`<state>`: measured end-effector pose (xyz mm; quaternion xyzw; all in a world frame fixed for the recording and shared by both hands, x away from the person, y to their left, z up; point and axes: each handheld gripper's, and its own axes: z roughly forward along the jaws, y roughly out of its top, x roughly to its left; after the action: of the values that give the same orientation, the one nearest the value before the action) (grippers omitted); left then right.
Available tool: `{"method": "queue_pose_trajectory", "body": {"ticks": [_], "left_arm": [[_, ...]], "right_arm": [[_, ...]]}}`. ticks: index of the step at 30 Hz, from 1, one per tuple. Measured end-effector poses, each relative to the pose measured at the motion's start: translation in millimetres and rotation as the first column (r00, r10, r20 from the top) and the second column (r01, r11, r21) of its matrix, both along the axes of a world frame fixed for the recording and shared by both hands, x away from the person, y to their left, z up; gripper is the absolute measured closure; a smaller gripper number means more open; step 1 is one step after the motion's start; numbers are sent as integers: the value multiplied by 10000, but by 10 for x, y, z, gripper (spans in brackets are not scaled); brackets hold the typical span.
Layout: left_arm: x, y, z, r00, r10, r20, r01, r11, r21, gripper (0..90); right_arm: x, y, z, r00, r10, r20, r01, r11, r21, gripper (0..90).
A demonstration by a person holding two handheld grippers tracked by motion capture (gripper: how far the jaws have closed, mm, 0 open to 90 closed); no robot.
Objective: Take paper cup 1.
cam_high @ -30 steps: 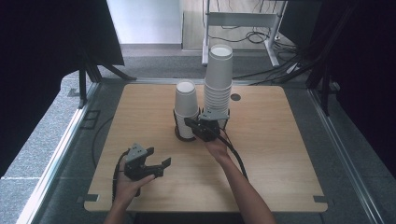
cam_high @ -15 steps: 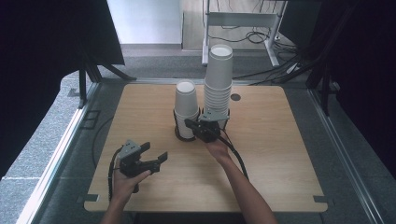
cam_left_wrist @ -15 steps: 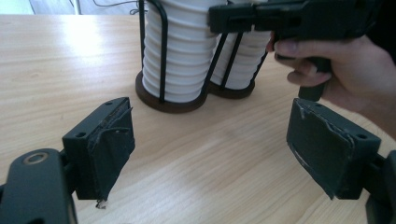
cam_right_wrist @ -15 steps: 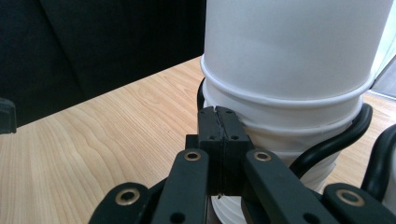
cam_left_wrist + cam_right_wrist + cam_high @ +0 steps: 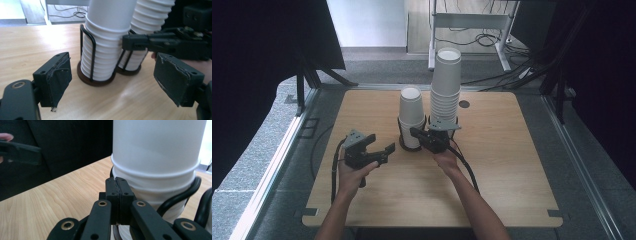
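Two stacks of white paper cups stand in black wire holders mid-table: a short stack [image 5: 412, 114] and a taller stack [image 5: 446, 82] to its right. My left gripper [image 5: 381, 144] is open, just left of the short stack [image 5: 107, 50], with its jaws spread wide toward the holder's round base [image 5: 96, 81]. My right gripper [image 5: 415, 133] is shut with nothing between its jaws. Its tips [image 5: 117, 182] rest against the short stack [image 5: 155, 157], low down by the wire holder [image 5: 180, 195]. From the left gripper view, the right gripper [image 5: 170, 42] reaches across in front of the tall stack [image 5: 152, 17].
The wooden table [image 5: 507, 165] has a small dark hole [image 5: 464, 104] behind the tall stack. Black cables trail from both grippers toward the front edge. Dark curtains flank the table, and a metal frame [image 5: 472, 22] with cables stands beyond it.
My left gripper has moved forward and to the right from near the table's front toward the short cup stack, still open. The right gripper has stayed in place.
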<state>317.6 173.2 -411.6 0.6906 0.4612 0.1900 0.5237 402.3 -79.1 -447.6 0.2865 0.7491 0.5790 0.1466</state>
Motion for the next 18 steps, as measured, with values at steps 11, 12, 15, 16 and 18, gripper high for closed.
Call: {"method": "queue_pose_trajectory", "body": {"ticks": [11, 12, 15, 16, 18], "left_arm": [[307, -102, 227, 9993, 98, 372, -110, 9994, 325, 152], [357, -136, 265, 9987, 83, 509, -105, 9990, 428, 152], [405, -173, 293, 9984, 50, 563, -78, 9987, 497, 152], [426, -195, 302, 9982, 24, 603, -50, 9991, 431, 152], [487, -262, 331, 9982, -119, 592, 88, 9986, 529, 152]], "right_arm": [[55, 16, -18, 9996, -28, -293, 22, 9998, -186, 898], [57, 15, -15, 9996, -22, -267, 16, 9997, -233, 898], [62, 15, -10, 9998, 0, -217, -6, 9996, -267, 898], [66, 17, -4, 9998, 25, -221, -31, 9995, -309, 897], [66, 27, 1, 9997, 62, -236, -73, 9989, -453, 897]]}}
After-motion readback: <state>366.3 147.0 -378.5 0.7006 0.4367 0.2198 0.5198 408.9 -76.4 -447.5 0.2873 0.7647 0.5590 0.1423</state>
